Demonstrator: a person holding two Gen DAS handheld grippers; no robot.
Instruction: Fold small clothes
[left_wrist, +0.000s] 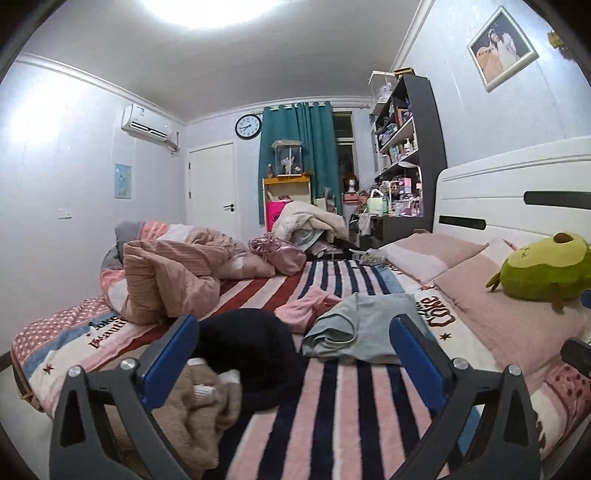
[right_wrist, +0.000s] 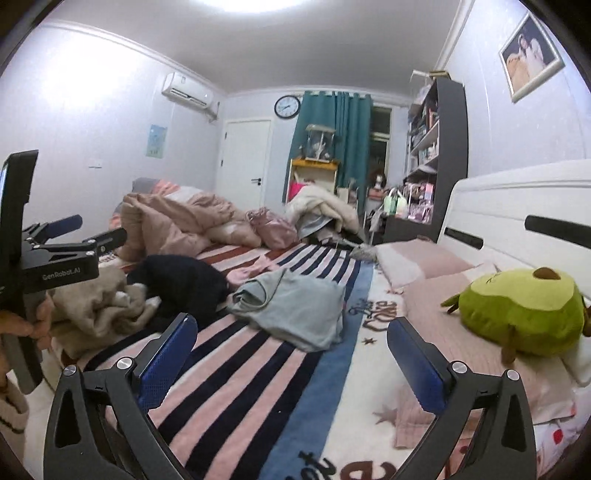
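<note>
A crumpled light blue-grey garment (left_wrist: 364, 328) (right_wrist: 295, 308) lies on the striped bed cover. A small pink garment (left_wrist: 304, 308) (right_wrist: 251, 271) lies just behind it. A black garment (left_wrist: 251, 350) (right_wrist: 184, 282) and a beige fleece garment (left_wrist: 199, 417) (right_wrist: 96, 306) lie to the left. My left gripper (left_wrist: 295, 343) is open and empty, hovering above the black and blue-grey garments; it also shows from the side in the right wrist view (right_wrist: 92, 229). My right gripper (right_wrist: 291, 347) is open and empty above the cover, in front of the blue-grey garment.
A bunched pink duvet (left_wrist: 173, 273) lies at the bed's far left. Pink pillows (left_wrist: 491, 291) and a green plush toy (left_wrist: 543, 269) (right_wrist: 524, 312) lie along the white headboard (left_wrist: 517, 192) on the right. A heap of clothes (left_wrist: 314, 225) sits beyond the bed's foot.
</note>
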